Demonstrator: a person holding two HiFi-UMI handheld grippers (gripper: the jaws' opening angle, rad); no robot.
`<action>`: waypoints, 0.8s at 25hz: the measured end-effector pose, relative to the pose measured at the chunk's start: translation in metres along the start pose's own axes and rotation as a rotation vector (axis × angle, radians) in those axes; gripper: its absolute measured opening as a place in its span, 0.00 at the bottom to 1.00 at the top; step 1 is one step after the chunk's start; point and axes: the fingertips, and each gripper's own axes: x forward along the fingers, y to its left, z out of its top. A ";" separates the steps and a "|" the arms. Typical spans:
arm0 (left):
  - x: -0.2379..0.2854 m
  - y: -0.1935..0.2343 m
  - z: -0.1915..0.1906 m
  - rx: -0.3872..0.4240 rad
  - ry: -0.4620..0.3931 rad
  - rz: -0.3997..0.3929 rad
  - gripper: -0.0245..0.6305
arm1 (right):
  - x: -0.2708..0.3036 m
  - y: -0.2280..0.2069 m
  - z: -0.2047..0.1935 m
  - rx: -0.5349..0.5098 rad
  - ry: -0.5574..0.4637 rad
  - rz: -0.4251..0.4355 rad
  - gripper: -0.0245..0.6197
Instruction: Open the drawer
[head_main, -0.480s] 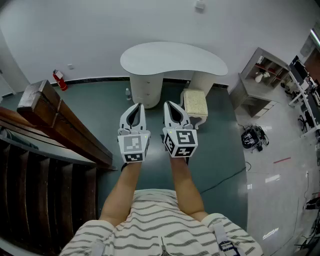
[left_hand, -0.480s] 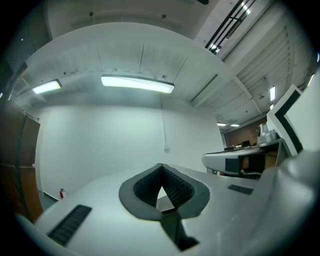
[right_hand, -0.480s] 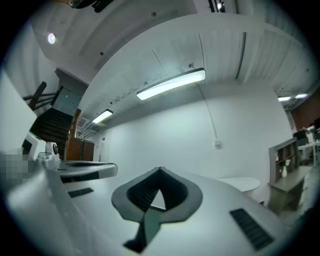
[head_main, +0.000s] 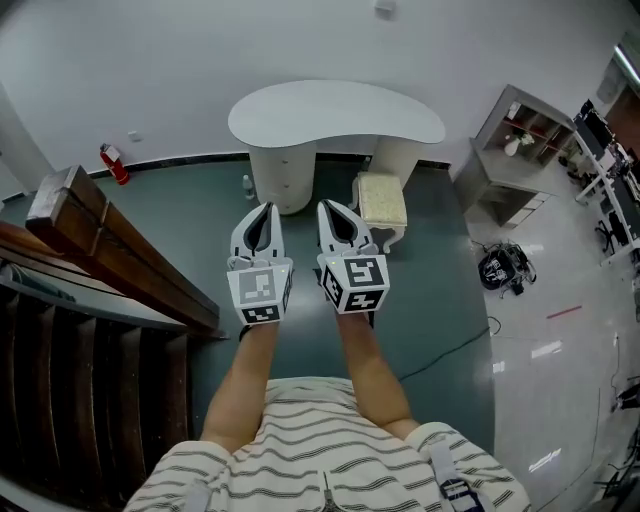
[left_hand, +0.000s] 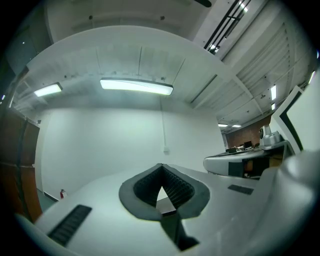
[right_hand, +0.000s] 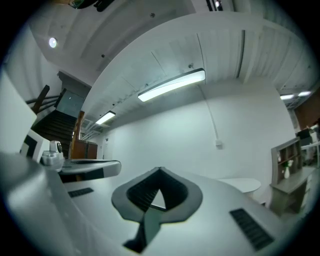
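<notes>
The left gripper (head_main: 264, 210) and the right gripper (head_main: 327, 208) each have their jaws closed tip to tip, with nothing held. They are side by side above the teal floor (head_main: 180, 215). Ahead, apart from both, the rounded drawer pedestal (head_main: 283, 175) stands under the white curved tabletop (head_main: 335, 110), with a cream stool (head_main: 383, 203) beside it.

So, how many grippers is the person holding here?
2: the left gripper at the head view's left, the right gripper beside it; both shut and empty.
</notes>
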 end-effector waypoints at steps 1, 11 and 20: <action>0.000 -0.008 0.001 -0.001 -0.002 0.003 0.03 | -0.006 -0.005 0.002 -0.004 -0.002 0.006 0.06; -0.011 -0.084 -0.010 0.022 0.025 0.031 0.03 | -0.059 -0.053 -0.007 0.005 0.007 0.044 0.06; 0.009 -0.089 -0.031 0.023 0.076 0.066 0.03 | -0.050 -0.078 -0.023 0.035 0.030 0.054 0.06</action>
